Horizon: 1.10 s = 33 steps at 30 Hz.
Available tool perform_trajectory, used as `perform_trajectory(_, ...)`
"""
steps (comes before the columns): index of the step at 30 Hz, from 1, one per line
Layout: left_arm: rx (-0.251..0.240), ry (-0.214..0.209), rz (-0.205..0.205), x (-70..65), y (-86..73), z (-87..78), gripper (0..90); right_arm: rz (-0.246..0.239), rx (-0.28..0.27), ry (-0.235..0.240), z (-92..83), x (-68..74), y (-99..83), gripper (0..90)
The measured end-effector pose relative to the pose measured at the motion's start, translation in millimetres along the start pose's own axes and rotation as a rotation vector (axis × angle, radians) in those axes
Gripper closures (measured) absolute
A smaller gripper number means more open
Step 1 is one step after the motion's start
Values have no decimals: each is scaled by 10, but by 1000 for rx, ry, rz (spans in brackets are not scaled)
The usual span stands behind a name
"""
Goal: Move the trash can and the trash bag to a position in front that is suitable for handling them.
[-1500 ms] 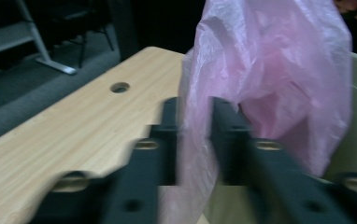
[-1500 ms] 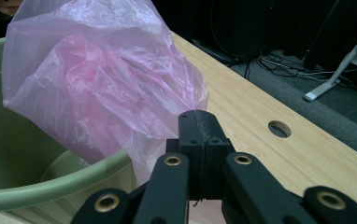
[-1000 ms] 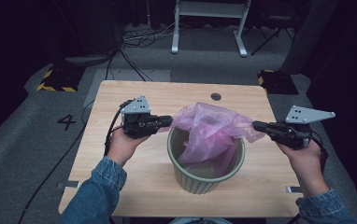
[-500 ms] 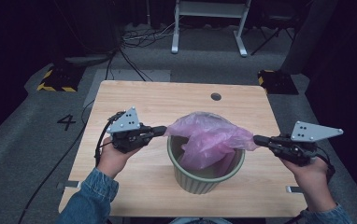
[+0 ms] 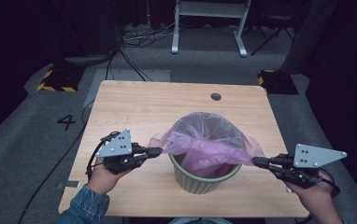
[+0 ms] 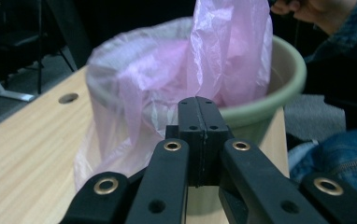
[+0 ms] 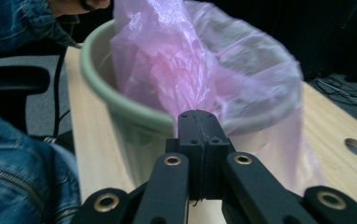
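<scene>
**Pink bag stretched over the bin mouth**

On the table, toward its near edge, the green bin is standing upright. The pink bag is lying across its rim, its far side seemingly draped outside. The left gripper and right gripper are each pinching a bag edge, jaws pressed together, pulling it sideways.
</scene>
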<state>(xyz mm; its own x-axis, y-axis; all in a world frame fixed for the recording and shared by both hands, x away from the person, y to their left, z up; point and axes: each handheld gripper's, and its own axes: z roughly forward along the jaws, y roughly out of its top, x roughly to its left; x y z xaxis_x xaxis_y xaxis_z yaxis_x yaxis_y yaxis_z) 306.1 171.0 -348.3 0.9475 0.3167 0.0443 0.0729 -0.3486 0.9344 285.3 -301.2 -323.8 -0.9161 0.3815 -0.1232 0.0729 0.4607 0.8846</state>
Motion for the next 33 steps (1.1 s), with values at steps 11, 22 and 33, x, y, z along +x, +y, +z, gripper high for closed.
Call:
perform_trajectory(11, 37, -73, 9, -109, -224, 36, 900, 0, 32, 69, 72, 146, -221, 898)
perform_trajectory(22, 128, -154, 48, -165, -336, 246, 900, 21, 86, 156, 274, 154, -422, 900)
perform_trajectory(33, 241, -102, -6, -11, -615, 382, 900, 85, 240, 113, 438, 22, -732, 899)
